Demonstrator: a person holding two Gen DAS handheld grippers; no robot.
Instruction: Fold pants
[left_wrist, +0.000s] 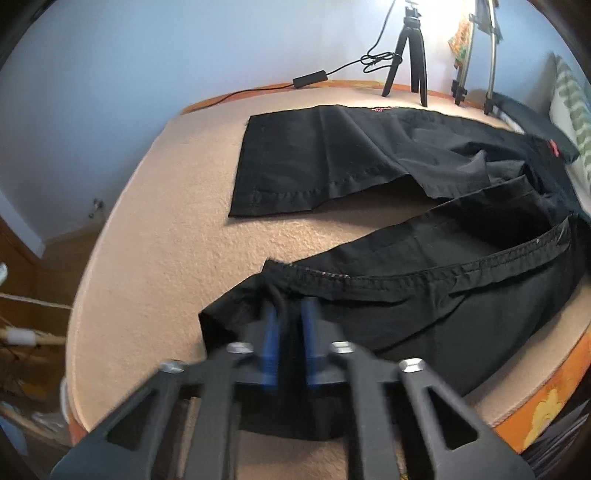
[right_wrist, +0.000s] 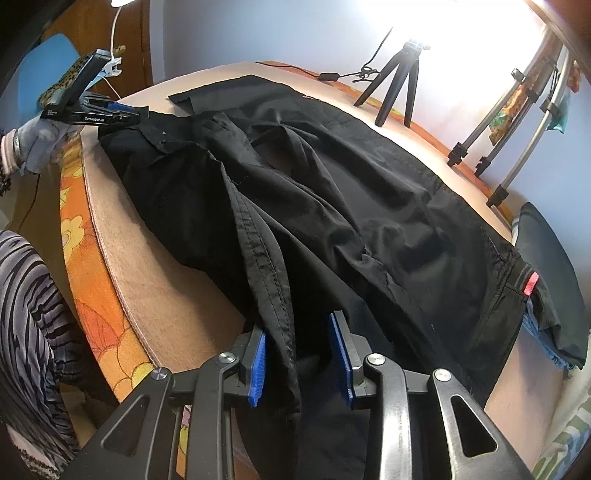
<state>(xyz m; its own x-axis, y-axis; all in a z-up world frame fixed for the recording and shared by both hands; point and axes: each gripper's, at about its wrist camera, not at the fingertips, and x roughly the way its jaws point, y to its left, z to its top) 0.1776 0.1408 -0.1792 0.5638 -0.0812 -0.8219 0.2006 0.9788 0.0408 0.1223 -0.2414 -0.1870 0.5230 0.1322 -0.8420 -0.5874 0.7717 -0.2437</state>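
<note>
Black pants (left_wrist: 424, 280) lie spread on a beige blanket; they also show in the right wrist view (right_wrist: 332, 192). The far leg lies flat with its hem (left_wrist: 288, 195) toward the left. My left gripper (left_wrist: 290, 314) is shut on the hem end of the near leg; it also shows in the right wrist view (right_wrist: 140, 112) at the far left. My right gripper (right_wrist: 297, 328) stands open, its blue pads either side of a seamed fold of the pants near the waist end. A pink tag (right_wrist: 530, 285) marks the waistband.
The beige blanket (left_wrist: 166, 221) covers a bed with an orange flowered sheet (right_wrist: 99, 295) at its edge. A black tripod (left_wrist: 408, 55), a cable with a power brick (left_wrist: 309, 78) and silver stand legs (right_wrist: 524, 147) stand at the far side. A dark cushion (right_wrist: 554, 258) lies right.
</note>
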